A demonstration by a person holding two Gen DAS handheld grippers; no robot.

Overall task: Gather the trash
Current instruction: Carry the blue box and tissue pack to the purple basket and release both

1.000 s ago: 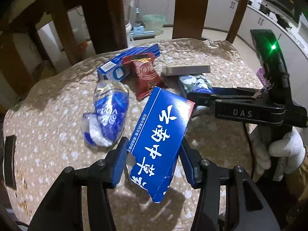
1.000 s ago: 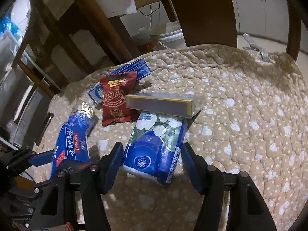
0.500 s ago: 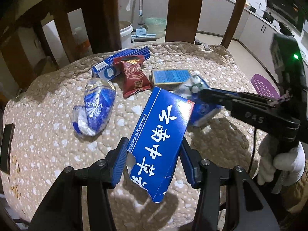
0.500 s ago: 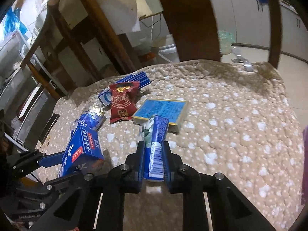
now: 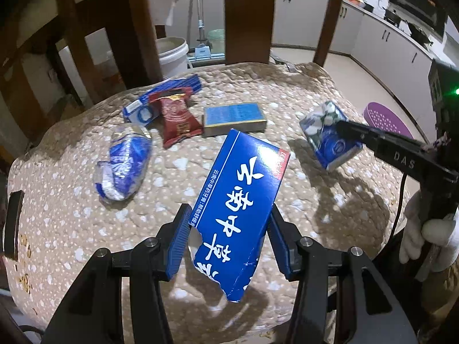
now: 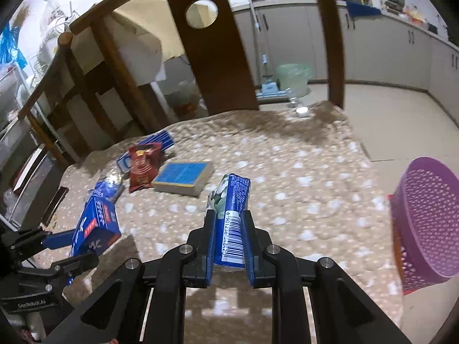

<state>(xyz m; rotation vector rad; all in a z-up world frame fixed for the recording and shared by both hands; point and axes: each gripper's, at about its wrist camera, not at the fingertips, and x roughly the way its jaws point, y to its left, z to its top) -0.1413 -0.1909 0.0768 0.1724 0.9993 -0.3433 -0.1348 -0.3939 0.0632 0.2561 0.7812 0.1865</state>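
My left gripper [image 5: 229, 229] is shut on a torn blue carton with white Chinese lettering [image 5: 241, 203] and holds it above the quilted table. It also shows in the right wrist view [image 6: 97, 229]. My right gripper [image 6: 229, 235] is shut on a blue floral tissue pack [image 6: 232, 209], lifted off the table; the pack shows in the left wrist view [image 5: 327, 134]. On the table lie a crumpled blue wrapper [image 5: 123, 163], a red snack packet [image 5: 176, 120], a flat blue box [image 5: 233, 119] and a long blue carton [image 5: 160, 97].
A purple mesh basket [image 6: 424, 223] stands off the table's right edge, low on the floor in the left wrist view [image 5: 387, 120]. Wooden chair backs [image 5: 246, 14] ring the far side. A white bucket [image 5: 172, 54] and kitchen cabinets stand behind.
My right gripper closed on the tissue pack, lifted it and carried it right, toward the purple basket. The flat blue box tipped flat. My left gripper rose a little with its carton.
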